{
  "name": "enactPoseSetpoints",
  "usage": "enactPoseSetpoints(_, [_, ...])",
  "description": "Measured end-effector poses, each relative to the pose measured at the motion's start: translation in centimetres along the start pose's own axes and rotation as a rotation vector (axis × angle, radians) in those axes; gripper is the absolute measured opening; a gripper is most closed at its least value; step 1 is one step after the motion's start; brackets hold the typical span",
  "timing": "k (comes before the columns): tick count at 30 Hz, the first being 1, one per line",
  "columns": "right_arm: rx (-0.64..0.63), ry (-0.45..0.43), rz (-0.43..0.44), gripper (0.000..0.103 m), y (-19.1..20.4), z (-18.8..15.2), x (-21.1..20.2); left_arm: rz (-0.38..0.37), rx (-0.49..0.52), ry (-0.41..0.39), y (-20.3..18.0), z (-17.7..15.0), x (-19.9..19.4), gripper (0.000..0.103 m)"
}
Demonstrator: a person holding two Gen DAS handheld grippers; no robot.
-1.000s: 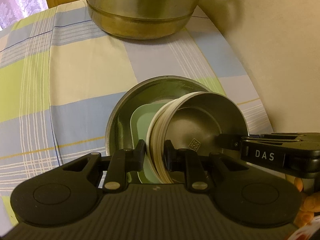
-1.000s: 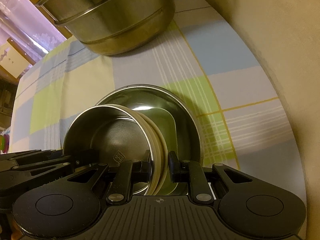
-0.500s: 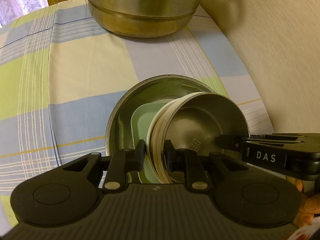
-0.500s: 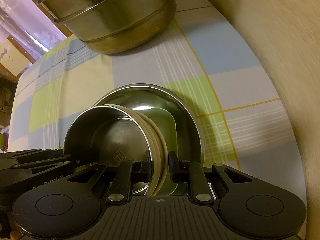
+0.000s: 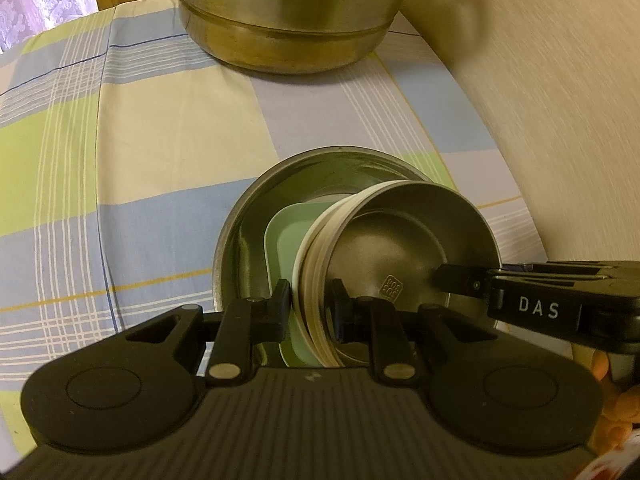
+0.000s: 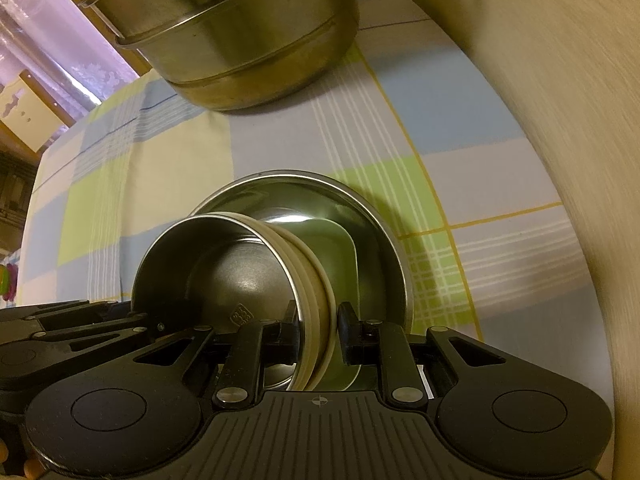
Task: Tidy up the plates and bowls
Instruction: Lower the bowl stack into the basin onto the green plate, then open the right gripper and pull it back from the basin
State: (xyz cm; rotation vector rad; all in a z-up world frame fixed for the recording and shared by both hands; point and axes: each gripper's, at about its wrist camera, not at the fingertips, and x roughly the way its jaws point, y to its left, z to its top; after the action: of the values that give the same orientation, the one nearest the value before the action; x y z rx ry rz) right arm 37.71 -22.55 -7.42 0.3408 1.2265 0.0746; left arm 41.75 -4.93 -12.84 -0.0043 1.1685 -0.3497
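Note:
A small steel bowl (image 5: 400, 248) nests in cream bowls (image 5: 316, 264), and the stack tilts over a pale green square plate (image 5: 284, 240) that lies in a wide steel plate (image 5: 256, 216). My left gripper (image 5: 311, 308) is shut on the stack's left rim, one finger outside the cream bowls and one inside the steel bowl. My right gripper (image 6: 320, 332) is shut on the opposite rim of the same stack: steel bowl (image 6: 224, 272), cream bowls (image 6: 308, 256), green plate (image 6: 340, 248), steel plate (image 6: 372, 216). Each gripper shows in the other's view: the right gripper (image 5: 460, 280) and the left gripper (image 6: 140, 320).
A big steel pot (image 5: 300, 20) (image 6: 240, 40) with a brown handle stands at the back of the checked tablecloth (image 5: 160, 140). A beige wall (image 5: 540, 80) runs close along the table's right side. A curtained window is at the far left.

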Motion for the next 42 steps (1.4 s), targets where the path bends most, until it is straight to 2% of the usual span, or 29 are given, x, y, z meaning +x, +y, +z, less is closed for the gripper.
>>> enactPoseSetpoints(15, [-0.024,-0.007,0.026,0.022,-0.2,-0.1,-0.3,0.012,-0.022,-0.001,0.0,-0.4,-0.1,0.018])
enactPoseSetpoints(25, [-0.049,-0.036,0.067,0.04,-0.8,-0.5,-1.2,0.037,-0.056,-0.03,-0.2,-1.1,-1.2,0.019])
enactPoseSetpoints(33, [-0.07,-0.098,0.13,0.044,-1.5,-1.1,-3.4,0.067,-0.083,-0.099,-1.3,-2.6,-3.6,0.019])
enactPoseSetpoints(36, [-0.083,-0.132,0.16,0.051,-1.5,-1.7,-4.5,0.072,-0.079,-0.136,-2.1,-3.5,-5.0,0.019])
enactPoseSetpoints(38, [-0.094,-0.159,0.183,0.059,-1.6,-2.3,-5.3,0.077,-0.078,-0.16,-2.6,-4.2,-5.9,0.019])
enactPoseSetpoints(42, [-0.114,-0.231,0.226,0.063,-1.7,-4.2,-7.0,0.101,-0.066,-0.216,-3.2,-6.0,-7.7,0.019])
